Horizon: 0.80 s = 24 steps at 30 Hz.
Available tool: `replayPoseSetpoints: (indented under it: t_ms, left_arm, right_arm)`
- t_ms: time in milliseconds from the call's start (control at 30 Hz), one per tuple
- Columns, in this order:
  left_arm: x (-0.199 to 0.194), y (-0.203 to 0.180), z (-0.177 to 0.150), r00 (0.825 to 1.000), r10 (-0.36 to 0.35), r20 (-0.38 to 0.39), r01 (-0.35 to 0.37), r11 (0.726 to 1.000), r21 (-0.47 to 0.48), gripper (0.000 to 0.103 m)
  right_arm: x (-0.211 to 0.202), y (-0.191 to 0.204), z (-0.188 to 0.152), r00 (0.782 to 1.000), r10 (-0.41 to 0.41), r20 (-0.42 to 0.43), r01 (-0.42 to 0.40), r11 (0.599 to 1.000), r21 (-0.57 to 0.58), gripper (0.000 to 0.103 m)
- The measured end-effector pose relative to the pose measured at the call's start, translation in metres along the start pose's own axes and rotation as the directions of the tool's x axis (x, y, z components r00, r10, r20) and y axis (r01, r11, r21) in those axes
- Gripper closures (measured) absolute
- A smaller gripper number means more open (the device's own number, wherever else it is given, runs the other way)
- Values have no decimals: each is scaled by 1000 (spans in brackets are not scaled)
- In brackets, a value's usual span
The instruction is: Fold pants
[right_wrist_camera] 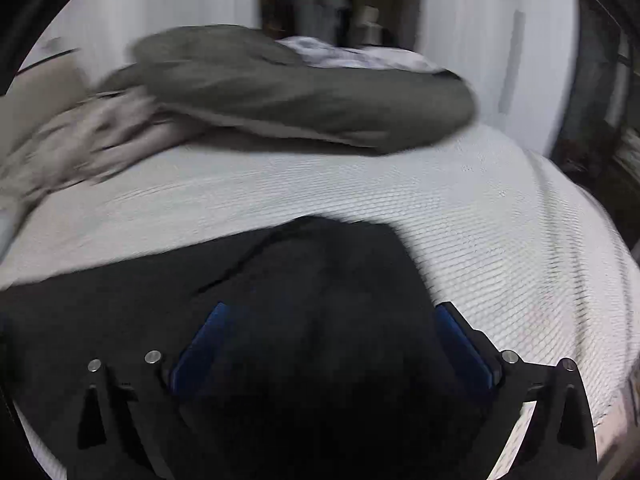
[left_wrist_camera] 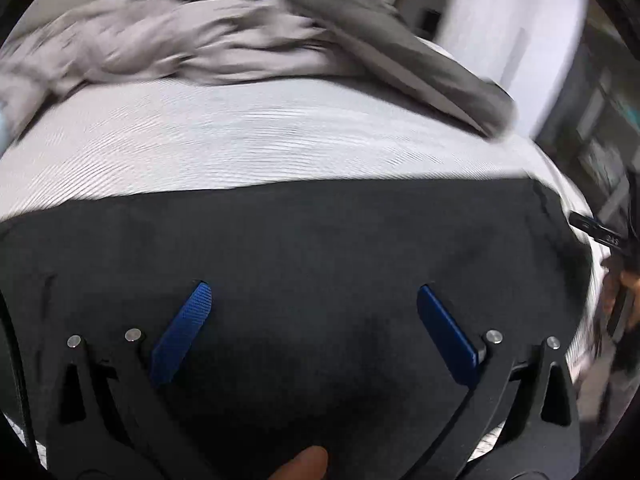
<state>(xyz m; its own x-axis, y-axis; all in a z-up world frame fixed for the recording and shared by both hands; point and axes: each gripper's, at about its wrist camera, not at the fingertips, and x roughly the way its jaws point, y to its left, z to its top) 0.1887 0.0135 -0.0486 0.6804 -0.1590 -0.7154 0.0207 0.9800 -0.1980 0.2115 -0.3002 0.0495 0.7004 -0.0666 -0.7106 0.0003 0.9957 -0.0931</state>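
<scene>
On striped bedsheet [left_wrist_camera: 260, 140]: black pants [left_wrist_camera: 304, 232] lying flat beneath left gripper [left_wrist_camera: 314, 292] and right gripper [right_wrist_camera: 332, 312], both spread wide, gripping nothing.

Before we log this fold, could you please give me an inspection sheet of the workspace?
Surface: white ribbed bedcover, bare between the garments.
Job's things: black pants lying flat along the near edge.
Clutter: grey bedding heaped at the far side.
Grippers: left gripper and right gripper both open over the pants, nothing pinched.
Cables: nothing seen.
Surroundings: white wall, dark doorway behind; details blurred.
</scene>
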Motion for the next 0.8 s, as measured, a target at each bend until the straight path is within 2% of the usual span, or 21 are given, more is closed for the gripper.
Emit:
replayPoseSetpoints:
  t_ms: [67, 133, 167, 233, 267, 300, 333, 400, 467, 533, 600, 667, 700, 767, 800]
  left_arm:
    - [9, -29, -6, 999, -21, -27, 23, 997, 76, 1]
    - [22, -56, -16, 995, -30, -98, 45, 987, 154, 1]
    - [27, -64, -20, 991, -24, -130, 47, 982, 181, 1]
    - [39, -75, -32, 983, 36, -178, 8, 971, 239, 1]
    - [42, -76, -36, 982, 46, -185, 1, 969, 246, 0]
    - [43, -74, -38, 982, 36, -186, 9, 971, 238, 0]
    - [42, -71, -38, 983, 23, -184, 20, 974, 227, 0]
    - [39, -63, -39, 983, 12, -185, 29, 976, 217, 0]
    - [36, -54, -40, 983, 9, -186, 29, 979, 200, 1]
    - [35, -49, -41, 982, -1, -189, 37, 981, 190, 1]
    - [34, -45, -43, 981, -2, -195, 39, 982, 187, 1]
    - [36, -42, -39, 980, 7, -200, 31, 982, 187, 1]
    - [35, -43, -36, 979, 14, -204, 24, 982, 185, 1]
    - [27, -45, -30, 981, 16, -194, 19, 983, 182, 1]
    - [23, -50, -26, 984, 7, -178, 26, 983, 183, 1]
  right_arm:
    - [-1, 26, -11, 996, 55, -68, -60, 995, -75, 0]
    - [-1, 59, -29, 989, 109, -102, -123, 983, -140, 0]
    - [-1, 72, -38, 985, 139, -101, -154, 975, -159, 0]
    - [7, 103, -58, 965, 216, -150, -245, 946, -214, 0]
    - [16, 115, -67, 957, 211, -200, -260, 930, -262, 0]
    - [23, 123, -73, 959, 177, -223, -242, 919, -312, 0]
    - [26, 125, -77, 963, 165, -213, -234, 904, -358, 0]
    - [25, 113, -77, 961, 191, -202, -253, 903, -347, 1]
    - [25, 83, -73, 975, 139, -175, -190, 929, -318, 1]
    - [26, 30, -69, 990, -7, -138, -28, 968, -250, 1]
    - [32, -18, -68, 980, -149, -133, 128, 979, -157, 1]
    - [32, -48, -67, 981, -134, -137, 129, 991, -44, 1]
    - [31, -48, -66, 983, -126, -129, 123, 992, -35, 1]
    - [20, -33, -66, 979, -181, -98, 171, 980, -100, 1]
    - [13, -21, -65, 980, -182, -78, 172, 977, -124, 0]
